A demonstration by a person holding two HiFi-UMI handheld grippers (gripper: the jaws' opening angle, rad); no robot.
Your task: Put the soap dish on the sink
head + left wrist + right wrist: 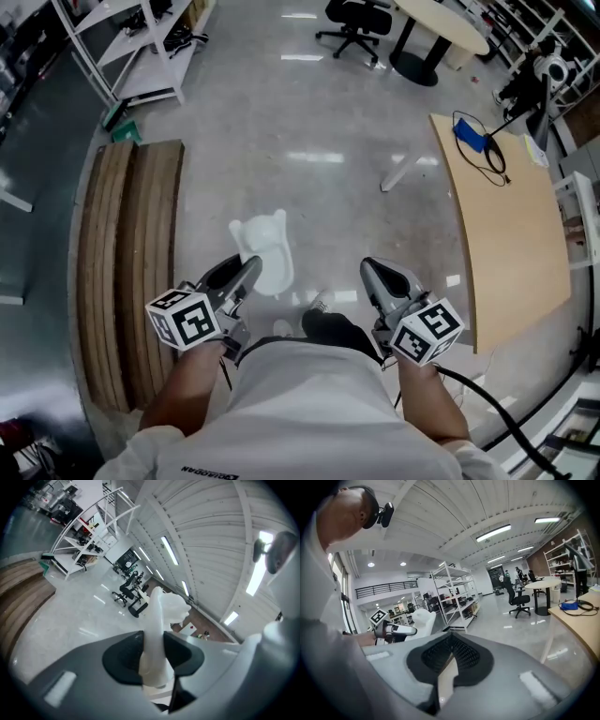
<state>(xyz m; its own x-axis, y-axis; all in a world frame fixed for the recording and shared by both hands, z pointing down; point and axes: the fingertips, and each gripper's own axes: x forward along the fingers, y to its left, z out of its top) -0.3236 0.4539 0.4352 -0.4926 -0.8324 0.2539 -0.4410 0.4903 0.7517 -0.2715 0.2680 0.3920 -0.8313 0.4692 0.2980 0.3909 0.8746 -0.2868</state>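
A white, translucent soap dish (265,248) hangs over the shiny floor in front of the person, and my left gripper (249,268) is shut on its near edge. In the left gripper view the soap dish (164,609) stands upright between the two dark pads, which press on it from both sides. My right gripper (377,273) is level with the left one, to its right, and holds nothing. Its pads (454,656) meet at the tips in the right gripper view, where the left gripper (401,630) and the soap dish (423,620) show at the left. No sink is in view.
Long wooden boards (131,262) lie on the floor at the left. A curved wooden table (511,234) with a blue item and cable (472,134) stands at the right. A white shelf rack (131,47), an office chair (356,23) and a round table (441,28) are farther off.
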